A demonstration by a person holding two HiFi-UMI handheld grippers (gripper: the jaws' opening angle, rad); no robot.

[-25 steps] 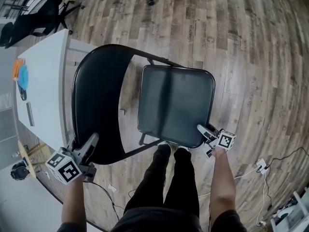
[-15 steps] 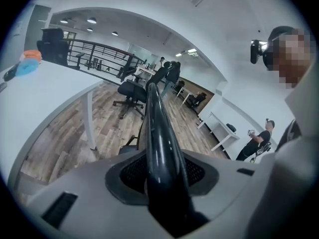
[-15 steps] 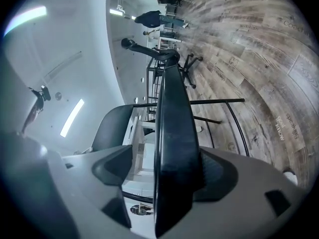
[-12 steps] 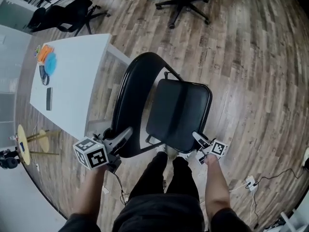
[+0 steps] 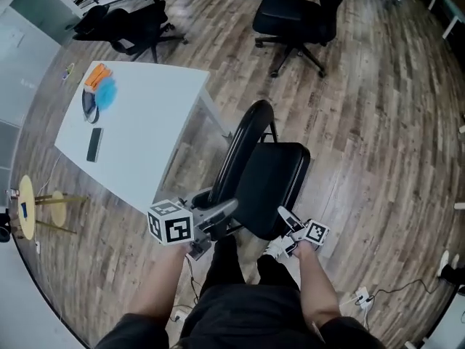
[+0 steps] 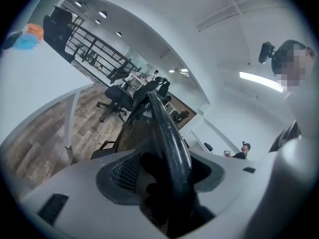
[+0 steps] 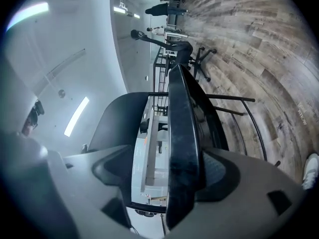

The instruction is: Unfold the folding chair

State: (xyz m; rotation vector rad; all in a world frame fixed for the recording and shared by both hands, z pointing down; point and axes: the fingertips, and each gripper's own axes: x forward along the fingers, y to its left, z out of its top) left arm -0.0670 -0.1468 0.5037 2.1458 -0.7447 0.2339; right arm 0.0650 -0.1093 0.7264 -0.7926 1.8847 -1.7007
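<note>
The black folding chair stands nearly upright in front of me, its backrest [image 5: 245, 144] seen edge-on and its seat [image 5: 272, 180] tilted beside it. My left gripper [image 5: 227, 211] is at the backrest's near rim. In the left gripper view the rim tube [image 6: 167, 133] runs between the jaws of that gripper [image 6: 164, 168]; they are opening, and a gap shows beside the left pad. My right gripper [image 5: 285, 217] is at the seat's near edge. In the right gripper view the seat edge [image 7: 183, 133] lies against one pad of that gripper [image 7: 169, 173], with a gap at the other pad.
A white table [image 5: 145, 137] stands just left of the chair with an orange and blue item [image 5: 102, 86] and a dark flat object [image 5: 94, 144] on it. Black office chairs [image 5: 294, 17] [image 5: 134, 24] stand farther off. A cable and plug [image 5: 363, 297] lie at the lower right.
The chair has come up from lying flat on the floor to nearly upright. Both grippers rose with it, and the backrest now shows edge-on.
</note>
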